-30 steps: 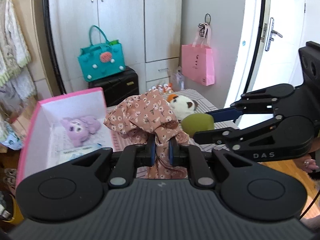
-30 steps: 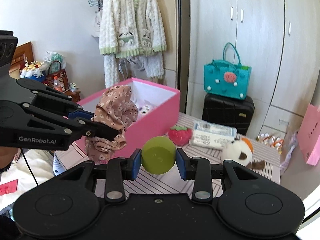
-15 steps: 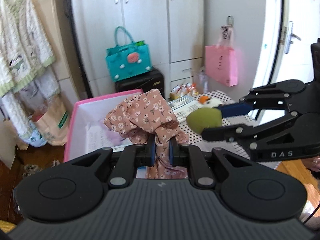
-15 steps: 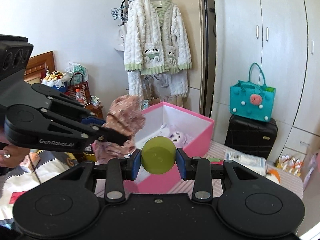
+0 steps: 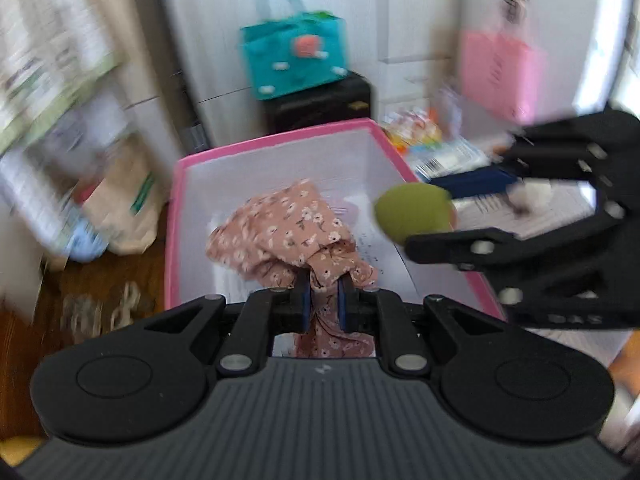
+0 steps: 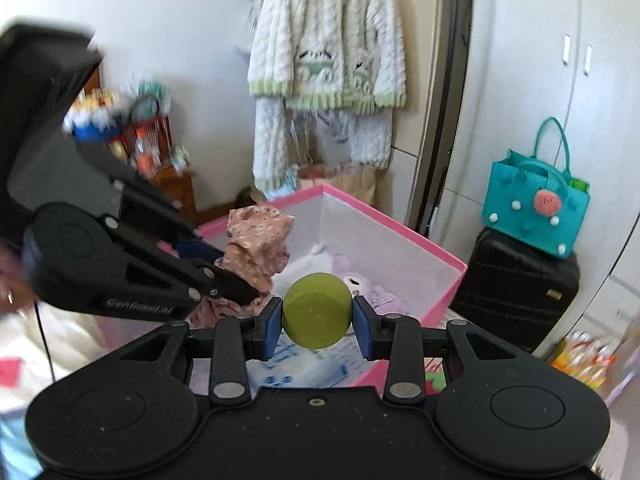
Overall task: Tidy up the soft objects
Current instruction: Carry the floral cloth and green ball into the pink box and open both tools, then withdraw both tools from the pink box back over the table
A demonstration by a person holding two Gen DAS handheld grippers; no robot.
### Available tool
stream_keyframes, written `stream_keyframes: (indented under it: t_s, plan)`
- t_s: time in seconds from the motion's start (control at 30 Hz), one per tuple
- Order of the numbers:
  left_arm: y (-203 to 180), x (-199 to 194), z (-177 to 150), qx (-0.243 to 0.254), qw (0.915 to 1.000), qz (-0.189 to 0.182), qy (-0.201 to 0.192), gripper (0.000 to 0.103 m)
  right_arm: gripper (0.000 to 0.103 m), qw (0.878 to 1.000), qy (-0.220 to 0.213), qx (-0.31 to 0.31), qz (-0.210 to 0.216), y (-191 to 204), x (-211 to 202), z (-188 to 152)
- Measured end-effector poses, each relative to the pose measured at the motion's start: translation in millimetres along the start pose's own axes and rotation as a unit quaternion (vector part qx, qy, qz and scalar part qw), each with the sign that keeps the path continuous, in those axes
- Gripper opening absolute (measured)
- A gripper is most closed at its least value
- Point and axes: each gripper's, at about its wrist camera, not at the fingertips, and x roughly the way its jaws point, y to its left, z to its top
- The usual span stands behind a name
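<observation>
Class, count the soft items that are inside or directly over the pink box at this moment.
3: the floral cloth in the left hand-held gripper, the green ball in the right hand-held gripper, and a purple plush lying in the pink box. More may be hidden.

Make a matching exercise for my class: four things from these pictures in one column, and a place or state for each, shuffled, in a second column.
Things
1. floral cloth
2. green ball
3. purple plush toy
4. teal bag

Places
A. on the black suitcase
B. held in the right tool
C. lying in the pink box
D. held in the left tool

Pairs: 1-D, 2-B, 3-C, 4-A
</observation>
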Motion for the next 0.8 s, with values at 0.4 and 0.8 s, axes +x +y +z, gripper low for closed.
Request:
stream_keyframes:
  t_s: [0.4,0.8]
  plan:
    - [21,64,8,0.033,0.9979,0.034,0.044,0.029,0.043,0.997,0.071,-0.024,0.005,-11,65,4]
    - [16,49,8,0.037,0.9978,0.056,0.003,0.044,0.061,1.000,0.020,0.014,0.010,-25,44,-2]
